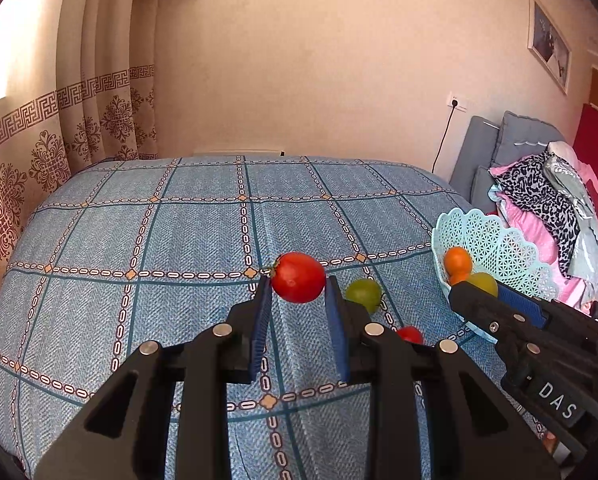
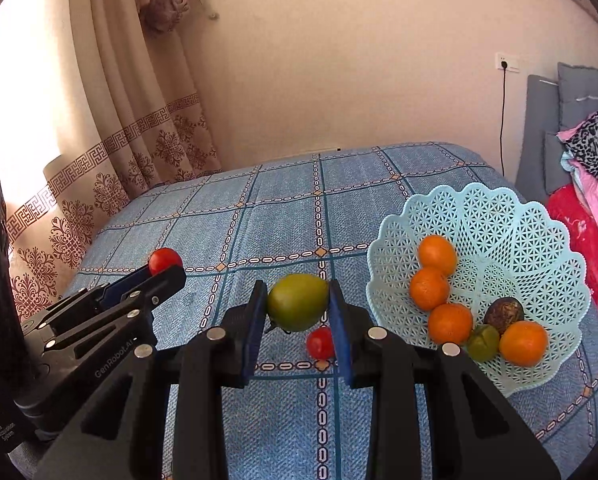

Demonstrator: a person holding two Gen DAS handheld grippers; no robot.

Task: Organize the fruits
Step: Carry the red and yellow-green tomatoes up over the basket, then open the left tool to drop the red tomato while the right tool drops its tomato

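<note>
- You've got fruit in both tools: your left gripper (image 1: pixel 298 300) has its blue pads pressed on either side of the round red tomato (image 1: pixel 298 277), held at the centre of the left wrist view, seemingly just above the cloth.
- Your right gripper (image 2: pixel 298 312) is clamped the same way on the green, lemon-shaped fruit (image 2: pixel 298 301), mid-frame in the right wrist view.
- So I'd call this the carry step: both picks look made, and the drop into the basket comes next.
- The pale turquoise lattice plastic basket (image 2: pixel 539 240) sits at the right of the right wrist view, holding four oranges, a small green fruit and a dark wrinkled one.
- One small red tomato (image 2: pixel 320 343) lies loose on the blue patterned tablecloth (image 2: pixel 283 216), low and centre, just beside your right finger.
- For the next move, swing the green fruit rightward and lift it clear of the scalloped rim; the far half of the basket, upper right in the frame, is bare and looks the safest landing.
- Mind that rim: it flares outward, and a nudge could shove the light basket towards the table's right edge, which is close by.
- Your two tools are near each other, so go one at a time.
- The upper left of the cloth is open.
</note>
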